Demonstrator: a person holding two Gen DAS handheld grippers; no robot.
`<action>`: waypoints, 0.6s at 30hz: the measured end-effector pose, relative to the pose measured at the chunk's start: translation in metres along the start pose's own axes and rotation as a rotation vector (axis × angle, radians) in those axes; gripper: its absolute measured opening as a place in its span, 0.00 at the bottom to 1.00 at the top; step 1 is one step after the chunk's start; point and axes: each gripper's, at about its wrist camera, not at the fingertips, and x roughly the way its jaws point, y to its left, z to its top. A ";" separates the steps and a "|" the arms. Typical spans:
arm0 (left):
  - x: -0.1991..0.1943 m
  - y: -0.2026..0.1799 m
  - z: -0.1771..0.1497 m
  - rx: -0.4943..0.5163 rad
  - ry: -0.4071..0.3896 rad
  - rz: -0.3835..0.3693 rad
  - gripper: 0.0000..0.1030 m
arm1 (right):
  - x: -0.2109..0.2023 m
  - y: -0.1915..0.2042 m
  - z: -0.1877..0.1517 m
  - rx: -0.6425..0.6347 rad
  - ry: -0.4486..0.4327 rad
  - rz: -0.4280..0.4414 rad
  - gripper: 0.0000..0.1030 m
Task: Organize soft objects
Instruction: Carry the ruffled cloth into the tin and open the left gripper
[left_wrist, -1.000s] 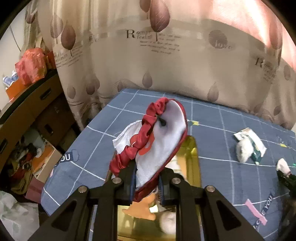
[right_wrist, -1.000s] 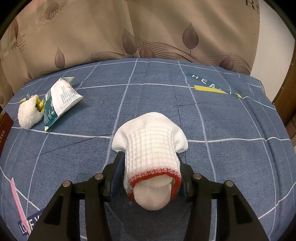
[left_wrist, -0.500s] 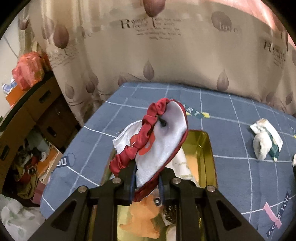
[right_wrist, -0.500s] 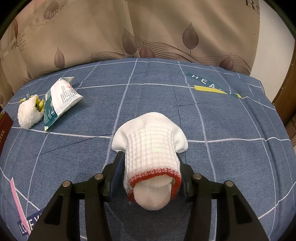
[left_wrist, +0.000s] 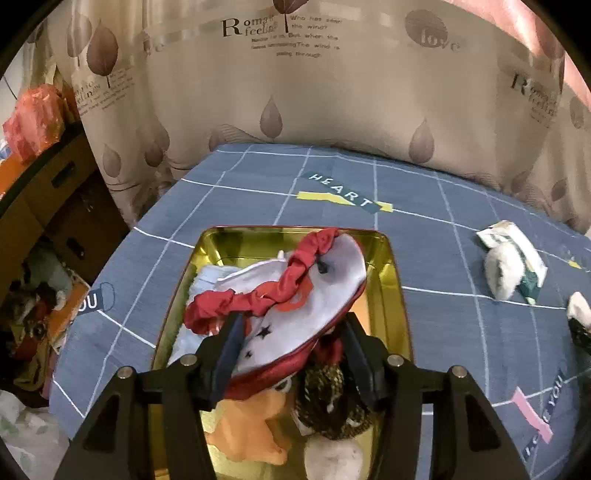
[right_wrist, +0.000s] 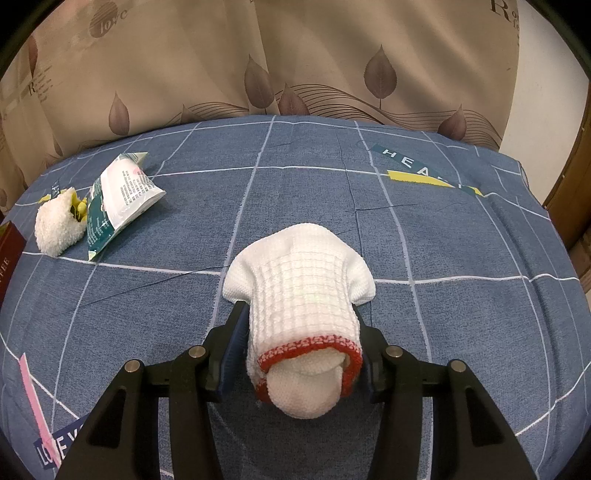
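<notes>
The left gripper (left_wrist: 291, 325) stands with its jaws spread apart over the gold tray (left_wrist: 388, 258); the white satin eye mask (left_wrist: 310, 295) with its red ruffled band lies between them, draped on the pile in the tray beside an orange plush (left_wrist: 251, 432) and a dark speckled piece (left_wrist: 328, 395), and whether the pads touch it I cannot tell. The mask looks light, limp and slick, so it will likely slide and fold; the gathered red band is the surer place to pinch. The right gripper (right_wrist: 301, 332) brackets a white knit sock (right_wrist: 303, 295) with a red cuff, resting on the blue bed cover (right_wrist: 443, 258); whether it is pinched I cannot tell. The sock is soft and grippy, best taken across its ribbed middle. A fluffy white bundle (right_wrist: 57, 225) and a packet (right_wrist: 122, 192) lie well apart to the left
</notes>
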 end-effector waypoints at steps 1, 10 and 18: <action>-0.004 0.001 -0.001 -0.004 -0.007 -0.010 0.54 | 0.000 0.000 0.000 -0.001 0.000 -0.001 0.46; -0.049 0.004 -0.010 -0.032 -0.089 -0.090 0.55 | 0.000 -0.002 0.000 -0.001 0.001 -0.003 0.47; -0.078 0.017 -0.043 -0.039 -0.110 -0.077 0.55 | 0.000 -0.003 0.000 -0.002 0.001 -0.005 0.47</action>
